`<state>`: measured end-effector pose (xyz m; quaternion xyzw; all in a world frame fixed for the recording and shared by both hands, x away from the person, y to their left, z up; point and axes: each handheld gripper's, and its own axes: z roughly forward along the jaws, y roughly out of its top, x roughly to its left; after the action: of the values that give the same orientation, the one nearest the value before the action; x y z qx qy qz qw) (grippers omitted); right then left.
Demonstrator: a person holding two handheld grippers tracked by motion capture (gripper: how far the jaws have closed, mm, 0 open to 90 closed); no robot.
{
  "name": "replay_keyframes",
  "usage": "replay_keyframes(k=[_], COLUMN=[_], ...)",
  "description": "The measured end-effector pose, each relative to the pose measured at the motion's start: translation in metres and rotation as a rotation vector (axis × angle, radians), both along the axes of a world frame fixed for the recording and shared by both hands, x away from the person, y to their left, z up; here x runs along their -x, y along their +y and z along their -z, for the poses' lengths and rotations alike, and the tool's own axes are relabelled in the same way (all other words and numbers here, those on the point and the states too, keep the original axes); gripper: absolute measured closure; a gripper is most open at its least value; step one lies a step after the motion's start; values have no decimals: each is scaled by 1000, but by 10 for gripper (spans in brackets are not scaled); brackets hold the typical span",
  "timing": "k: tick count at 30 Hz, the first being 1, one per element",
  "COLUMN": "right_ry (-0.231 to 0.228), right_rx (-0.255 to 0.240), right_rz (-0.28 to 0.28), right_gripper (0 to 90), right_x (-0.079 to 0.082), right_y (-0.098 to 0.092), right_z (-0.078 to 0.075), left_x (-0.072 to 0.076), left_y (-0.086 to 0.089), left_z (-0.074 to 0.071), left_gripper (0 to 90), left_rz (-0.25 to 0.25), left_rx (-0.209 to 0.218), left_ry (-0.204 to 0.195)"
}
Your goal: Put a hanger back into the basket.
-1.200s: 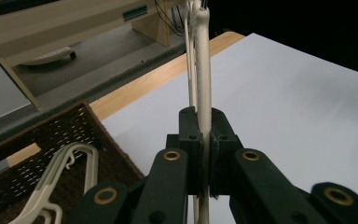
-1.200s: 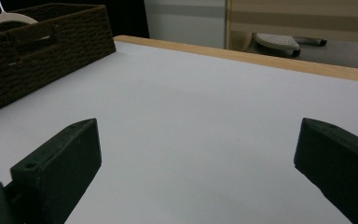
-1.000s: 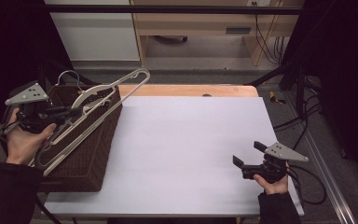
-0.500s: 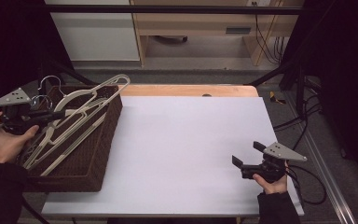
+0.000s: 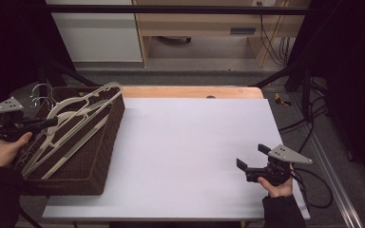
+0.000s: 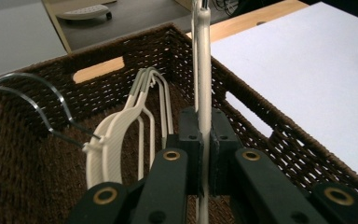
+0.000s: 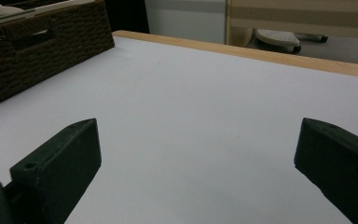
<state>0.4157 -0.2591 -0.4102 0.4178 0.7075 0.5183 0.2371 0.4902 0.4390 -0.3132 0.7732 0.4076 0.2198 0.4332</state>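
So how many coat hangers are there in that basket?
3, as far as I can tell: one hanger clamped in the left gripper, two more stacked in the wicker basket beside it. Others may be hidden.

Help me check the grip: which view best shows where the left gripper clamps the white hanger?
The left gripper view: the left gripper is shut on the white hanger, whose thin bar runs upright between the jaws. The high view shows this hanger slanting over the wicker basket, the clamp point small. The right gripper view catches just a pale edge above the basket.
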Motion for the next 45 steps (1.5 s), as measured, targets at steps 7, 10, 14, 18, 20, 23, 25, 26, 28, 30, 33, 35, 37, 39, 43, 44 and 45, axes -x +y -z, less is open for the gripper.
replay_keyframes(k=[7,10,14,18,20,23,25,26,28,30,33,35,37,39,43,44,45], right_ry=[3,3,-3,0,-2,-1,-1,-1,-2,1,3,2,1,2,-1,-2,-2], right_rx=[3,-2,-3,-8,-6,-3,-3,-4,-4,-4,-2,-4,-3,-4,-4,-4,-5], right_rz=[-1,-1,1,2,-1,-1,-2,-1,-2,-2,-3,-2,-1,-2,-4,0,0], right_gripper=[8,8,8,8,8,8,8,8,8,9,9,9,9,9,9,9,9], right_x=[0,0,0,1,0,0,0,0,0,0,0,0,0,0,0,0,0], right_y=[0,0,-1,-1,-1,-1,-1,-1,-1,0,0,0,0,0,-1,-1,-1], right_z=[1,0,0,-1,0,0,0,0,0,0,0,0,0,0,0,0,0], left_x=[0,-2,-4,-6,-8,-11,-12,-12,-12,-11,-8,-6,-3,0,11,13,18], left_y=[4,-1,-7,-7,-8,-11,-12,-11,-9,-7,-3,1,5,8,8,6,4], left_z=[10,18,32,47,55,65,68,68,67,66,64,63,61,58,47,45,41], left_gripper=[861,860,860,855,851,844,834,831,816,768,725,706,664,639,583,570,561], left_rz=[-26,-39,-61,-83,-97,-119,-140,-149,-189,-224,-269,-301,-345,-370,-363,-357,-341], left_rx=[-15,-21,-26,-3,-9,-15,-29,-28,-33,-45,-47,-56,-60,-24,17,28,44], left_ry=[29,49,79,118,140,177,200,204,203,208,211,215,207,199,126,111,87])
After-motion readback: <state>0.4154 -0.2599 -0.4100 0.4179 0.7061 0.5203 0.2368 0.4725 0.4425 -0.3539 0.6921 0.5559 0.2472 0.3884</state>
